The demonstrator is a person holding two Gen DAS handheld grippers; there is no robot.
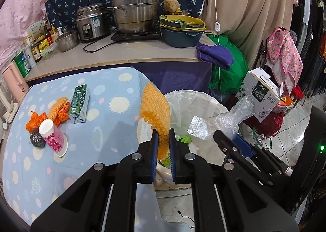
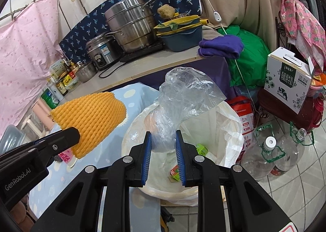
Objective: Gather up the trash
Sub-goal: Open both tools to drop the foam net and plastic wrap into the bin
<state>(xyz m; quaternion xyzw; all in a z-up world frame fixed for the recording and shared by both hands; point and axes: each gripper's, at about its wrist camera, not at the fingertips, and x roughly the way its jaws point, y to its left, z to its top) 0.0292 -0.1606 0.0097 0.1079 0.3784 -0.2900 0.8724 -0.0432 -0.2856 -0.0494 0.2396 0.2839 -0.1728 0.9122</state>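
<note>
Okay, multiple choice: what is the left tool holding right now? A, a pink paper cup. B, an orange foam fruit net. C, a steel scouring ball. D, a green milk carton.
B: the left tool is shut on the orange foam fruit net, which sticks up from between its blue pads beside the lined bin.

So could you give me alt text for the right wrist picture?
The right tool grips a crumpled clear plastic bag above a white-lined trash bin. At left, the other tool holds orange foam netting; a cluttered kitchen counter lies behind.
</note>
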